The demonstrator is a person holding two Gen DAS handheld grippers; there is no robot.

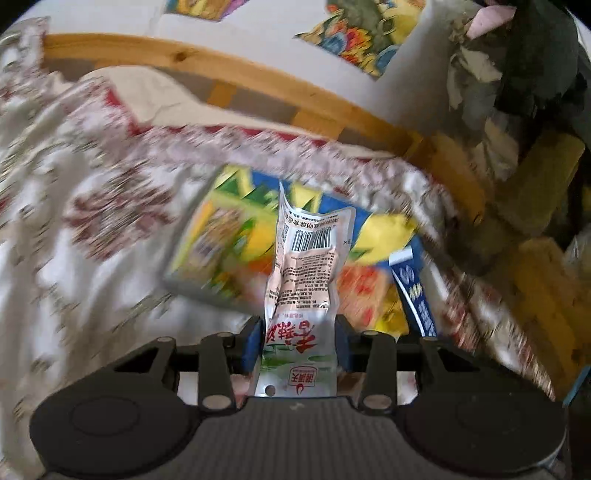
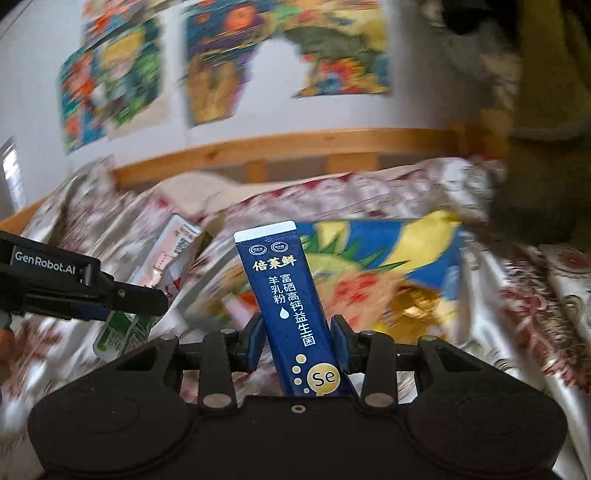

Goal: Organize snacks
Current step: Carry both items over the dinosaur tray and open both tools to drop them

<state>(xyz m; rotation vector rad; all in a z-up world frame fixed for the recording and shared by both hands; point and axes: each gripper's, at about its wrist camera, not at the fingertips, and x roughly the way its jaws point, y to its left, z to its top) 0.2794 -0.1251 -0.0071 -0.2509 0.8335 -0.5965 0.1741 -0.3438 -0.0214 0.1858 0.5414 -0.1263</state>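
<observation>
floral bedspread behind upright navy sachet.

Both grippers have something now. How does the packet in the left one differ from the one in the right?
The silver pouch in the left gripper is wide, crinkled and pale, with red characters and a barcode; the blue sachet in the right gripper is a narrow, flat, dark stick with white and gold print. The pouch bends at its top; the sachet stands straight, slightly tilted. Both are clamped near their lower ends above the floral bedspread.

Floral bedspread, pine bed rail behind, white wall, torn colourful posters, daylight
</observation>
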